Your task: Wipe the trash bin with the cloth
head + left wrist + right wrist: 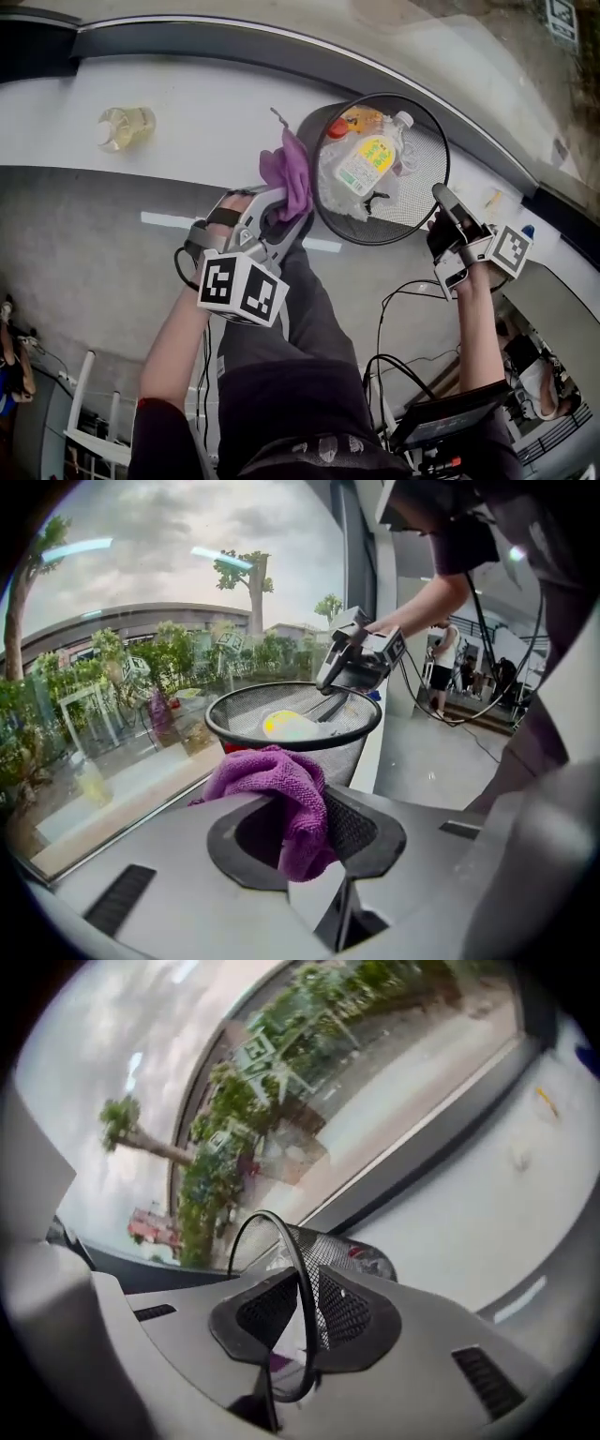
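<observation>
The black mesh trash bin [424, 192] stands on the floor against the white ledge, with a yellow-labelled bottle [370, 155] and other rubbish inside. My left gripper [286, 208] is shut on a purple cloth [289, 173], which lies against the bin's left rim. In the left gripper view the cloth [281, 789] bulges out between the pads, just in front of the bin [281, 746]. My right gripper [441, 197] sits at the bin's right side. In the right gripper view the bin's rim [298, 1269] runs between the two pads of the right gripper [302, 1321], which pinch it.
A yellowish plastic bottle [125, 125] lies on the white ledge [216, 103] by the window. A white tape strip [169, 220] marks the grey floor. Cables [394, 309] and a dark device [441, 422] lie at lower right, a white rack [94, 412] at lower left.
</observation>
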